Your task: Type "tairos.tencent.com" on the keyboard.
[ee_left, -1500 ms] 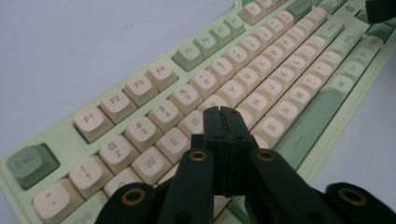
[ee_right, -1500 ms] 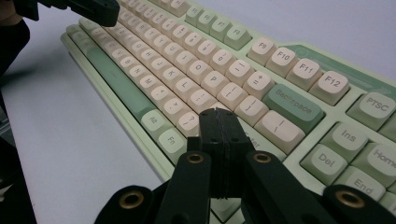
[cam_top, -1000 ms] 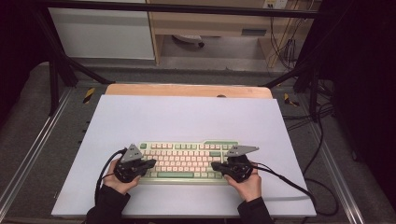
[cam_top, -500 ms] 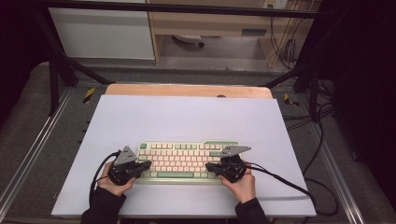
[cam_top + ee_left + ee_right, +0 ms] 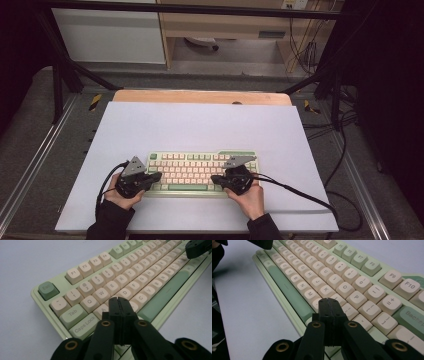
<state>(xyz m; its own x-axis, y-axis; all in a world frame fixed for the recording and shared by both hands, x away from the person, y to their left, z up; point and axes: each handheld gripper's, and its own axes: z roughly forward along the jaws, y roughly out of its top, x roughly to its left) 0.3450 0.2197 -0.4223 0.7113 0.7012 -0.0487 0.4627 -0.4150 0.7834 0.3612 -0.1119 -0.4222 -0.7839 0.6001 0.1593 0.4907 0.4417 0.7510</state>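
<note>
Both tongs were pinched together with nothing in them: the left tongs (image 5: 118, 300) sat over the keys near A and S, the right tongs (image 5: 328, 301) over the keys below L and P. The green and cream keyboard (image 5: 200, 172) lay flat near the front of the white bench (image 5: 200, 125), a hand at each end.

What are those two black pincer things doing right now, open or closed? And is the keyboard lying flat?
Left tool: shut, holding nothing, tips over the keyboard's left-end keys.
Right tool: shut, holding nothing, tips over the right-end keys.
Keyboard: lying flat on the white mat, keys facing up.
</note>
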